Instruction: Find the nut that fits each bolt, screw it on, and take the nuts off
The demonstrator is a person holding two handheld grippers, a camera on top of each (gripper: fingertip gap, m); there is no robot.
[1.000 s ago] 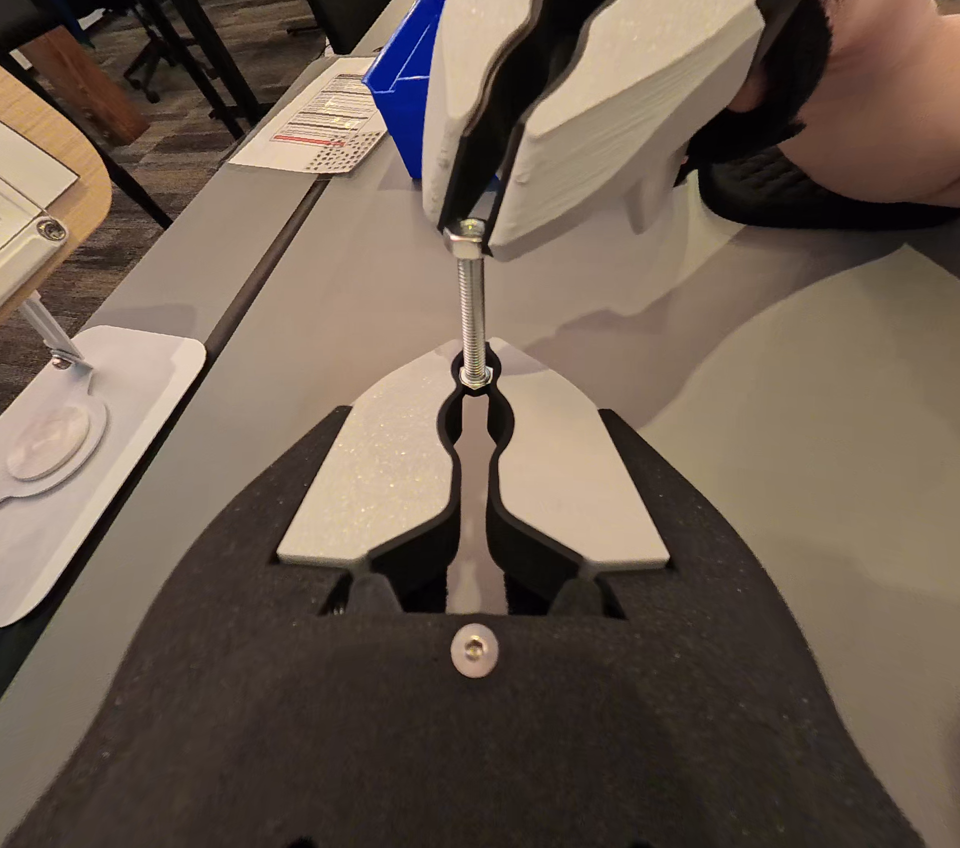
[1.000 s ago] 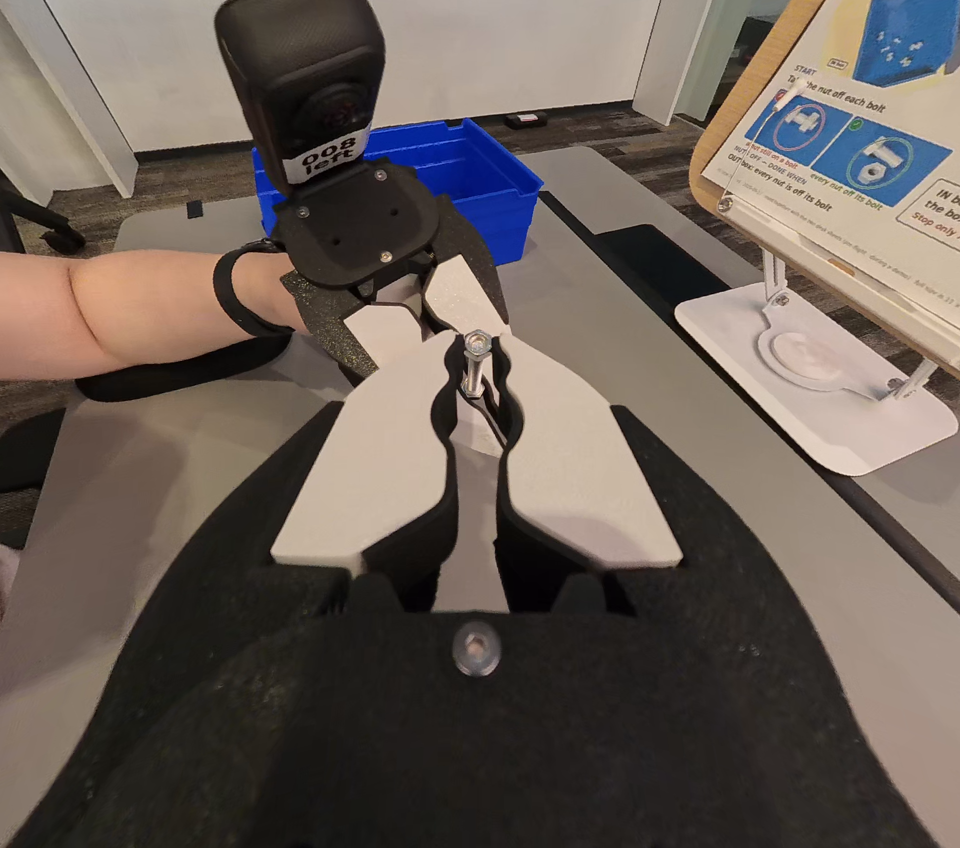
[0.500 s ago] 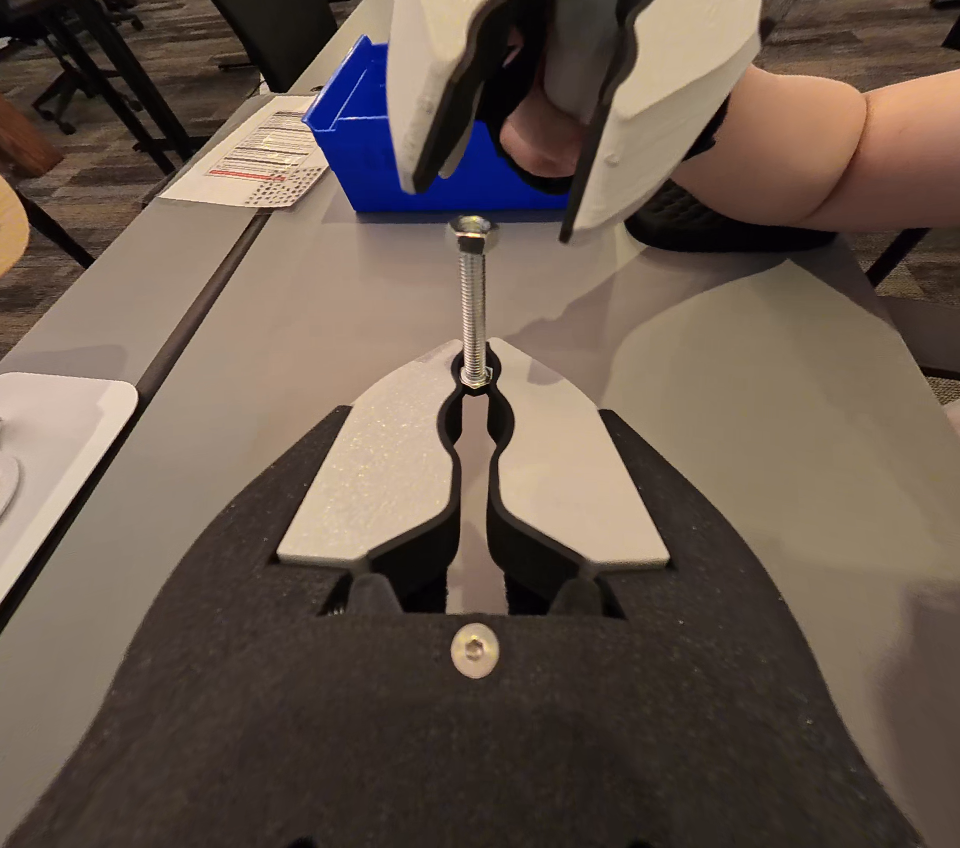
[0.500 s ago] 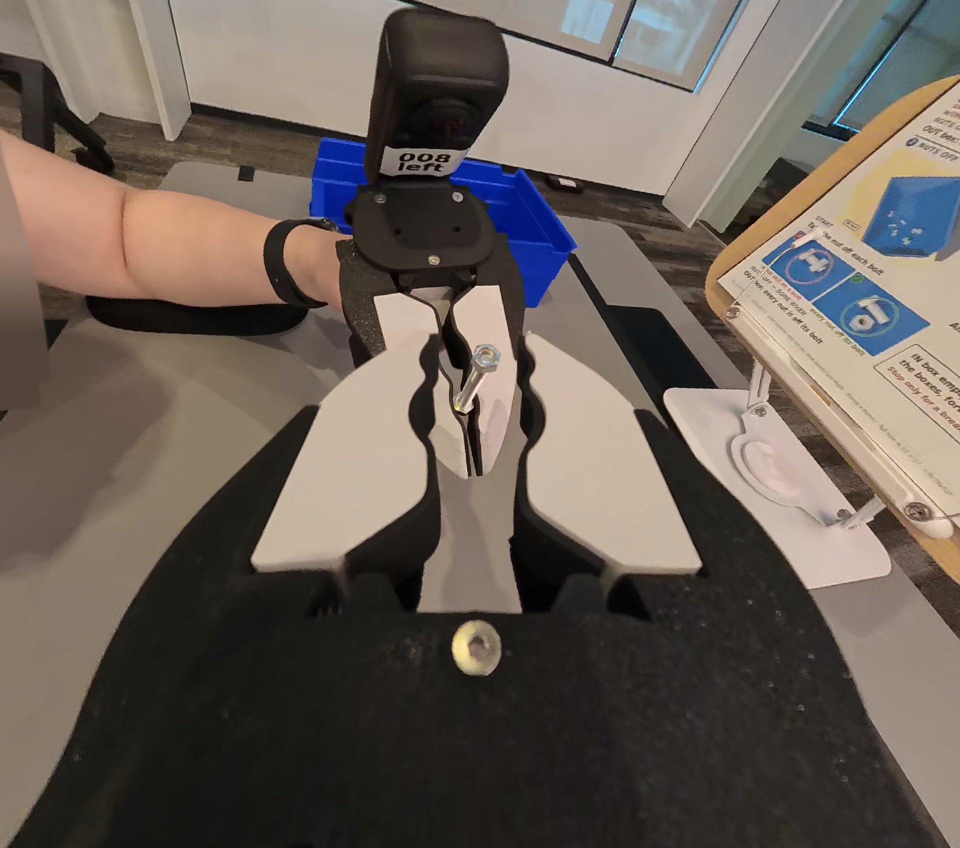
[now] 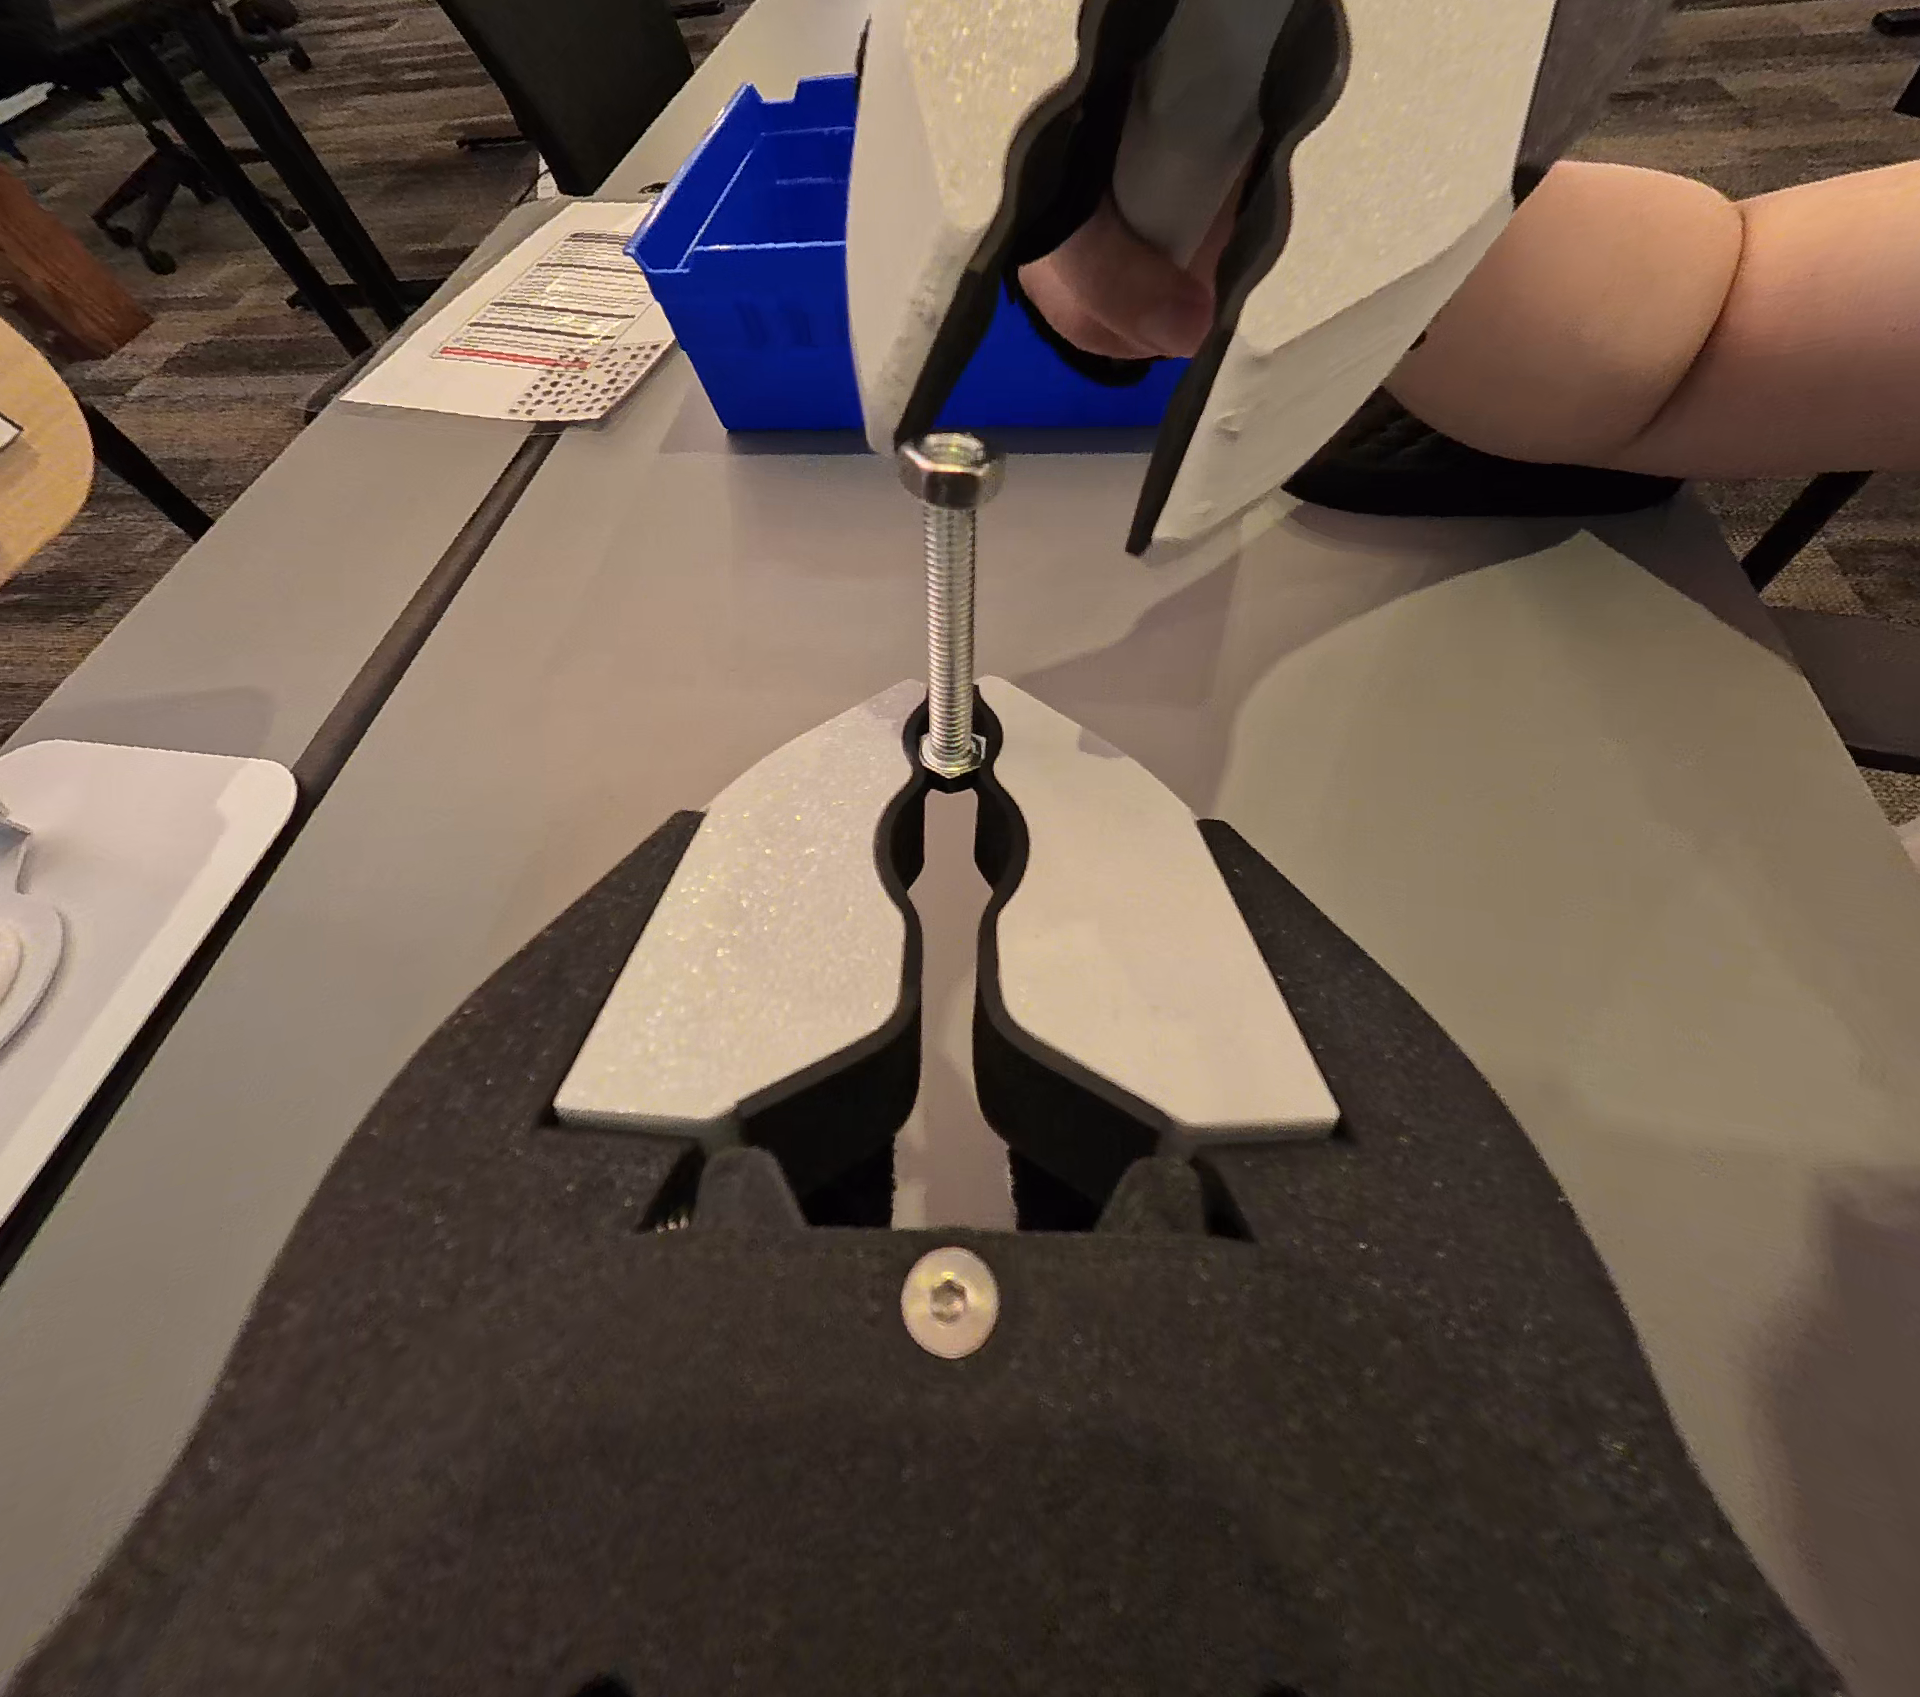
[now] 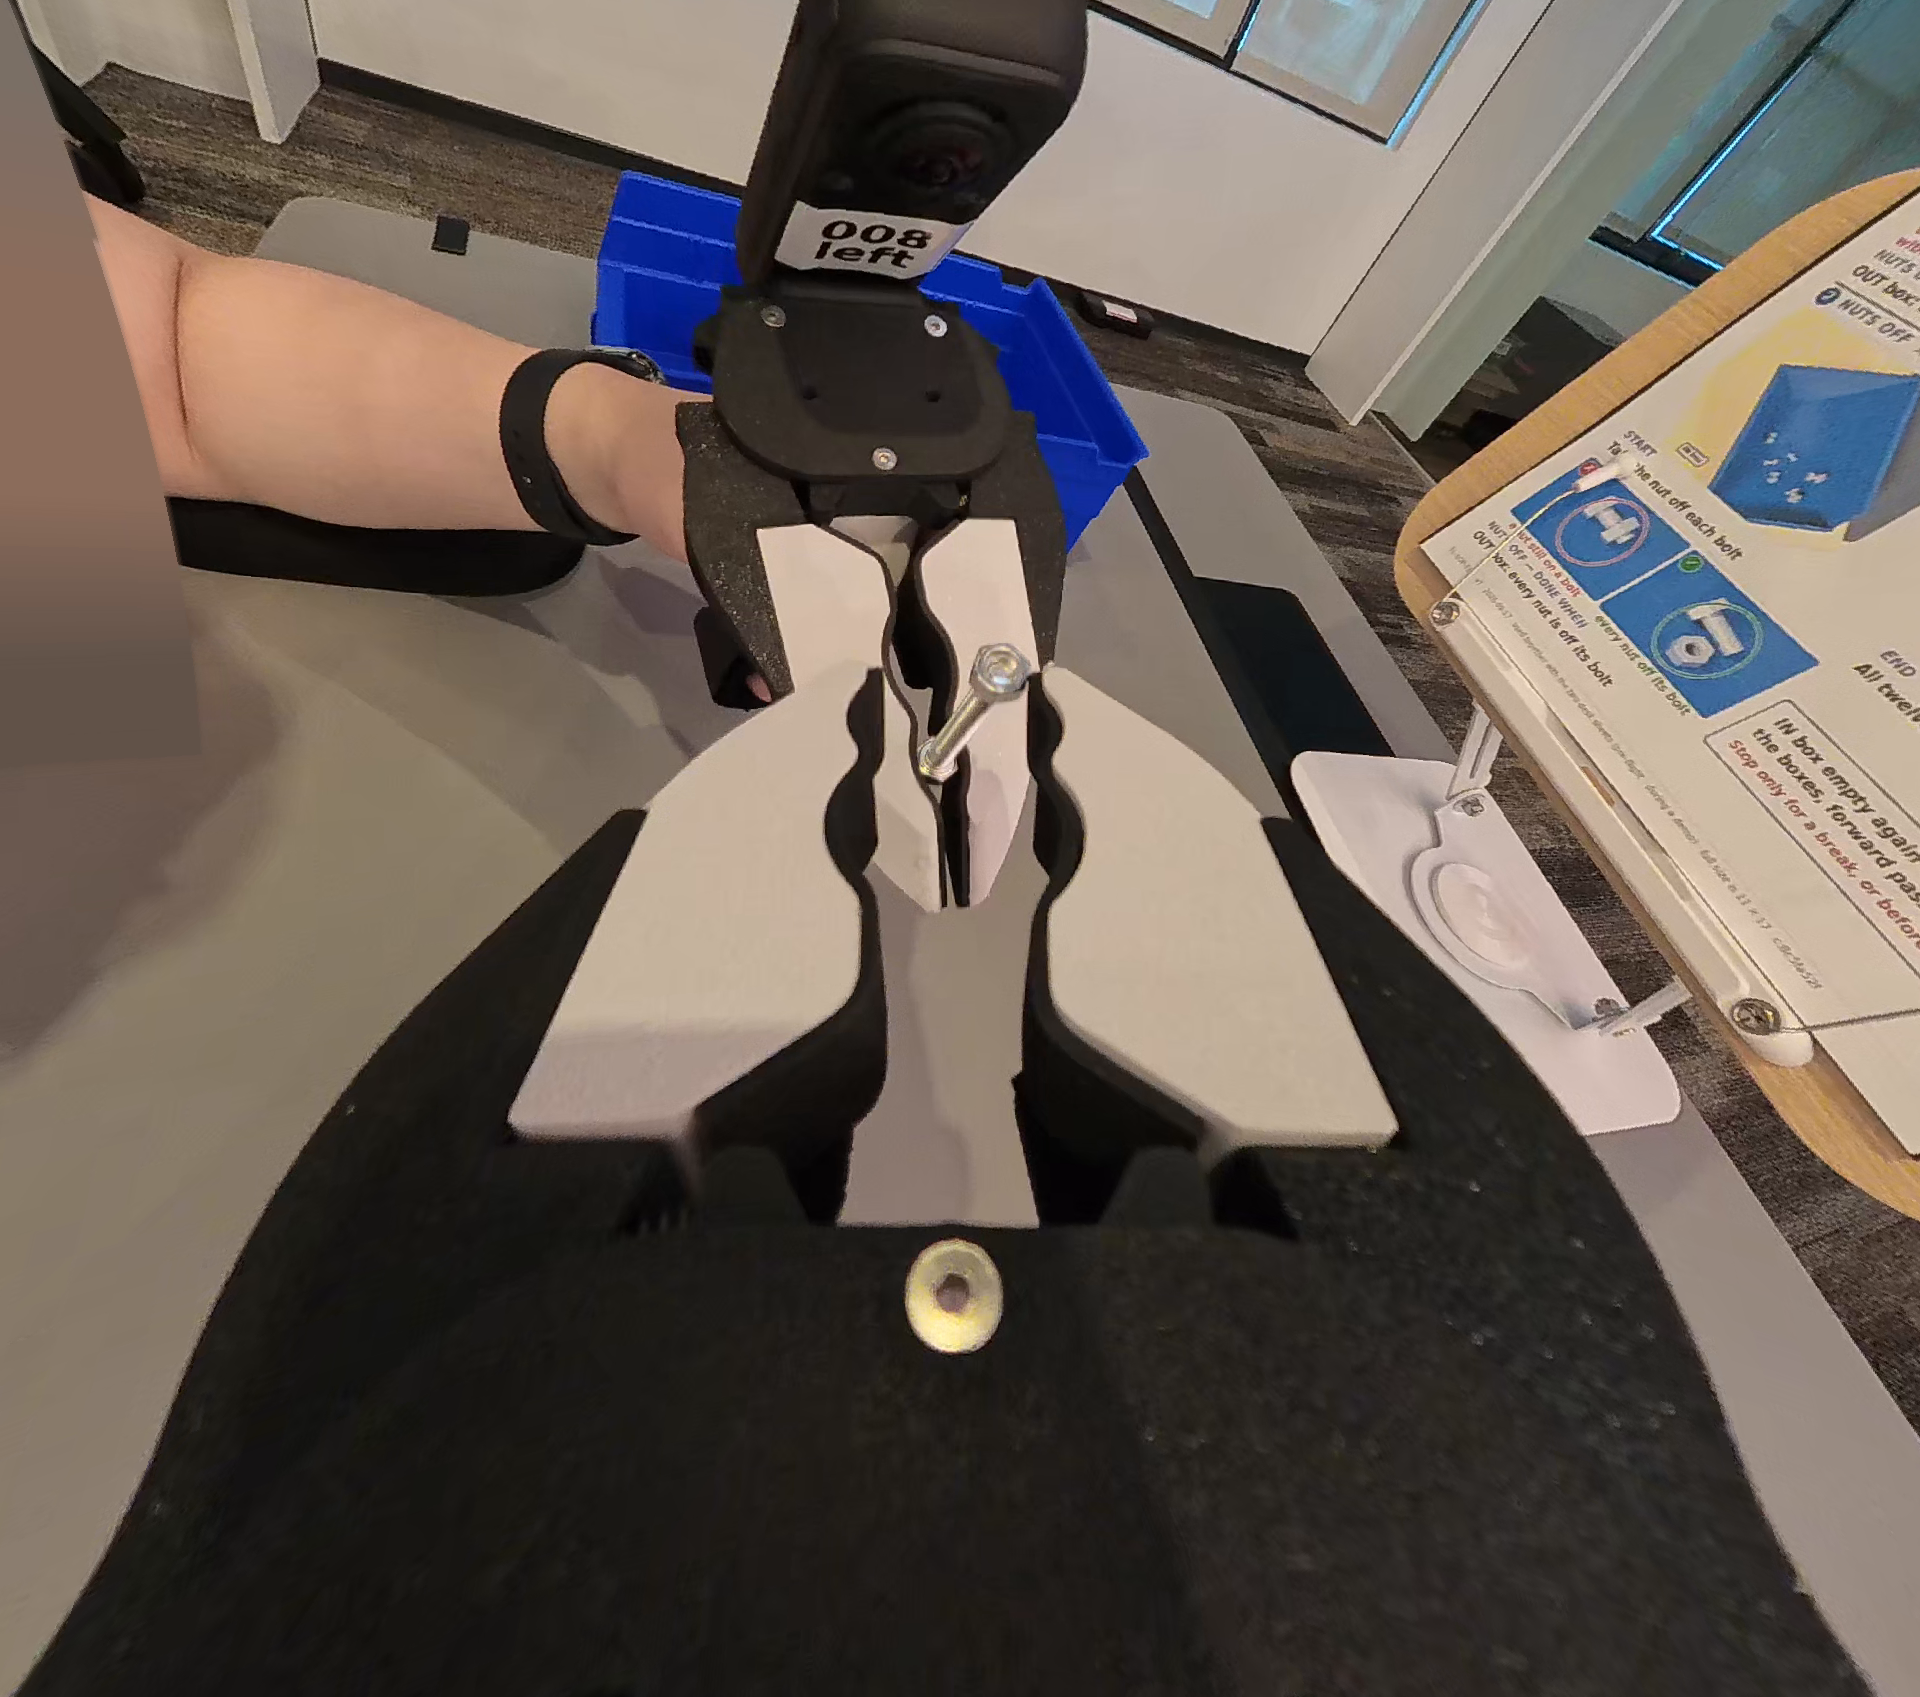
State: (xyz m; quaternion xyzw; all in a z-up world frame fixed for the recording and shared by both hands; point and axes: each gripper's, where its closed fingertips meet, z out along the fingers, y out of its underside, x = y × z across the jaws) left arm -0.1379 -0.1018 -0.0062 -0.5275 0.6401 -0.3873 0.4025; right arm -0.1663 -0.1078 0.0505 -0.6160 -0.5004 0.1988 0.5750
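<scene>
At frame centre, the left gripper pinches a small silver nut threaded on a slim, stiff steel bolt. The right gripper hovers spread around its slippery hexagonal head, the best hold.

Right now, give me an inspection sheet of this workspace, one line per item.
Surface: grey table, mostly bare.
Job's things: bolt upright; the nut low on its thread, the head up.
Clutter: blue bin; printed sheet beside it; instruction board on a white stand.
Grippers: left claw shut on the nut; right claw open, hanging over the bolt head.
Cables: nothing seen.
Surroundings: office chairs, carpet, windows.
</scene>
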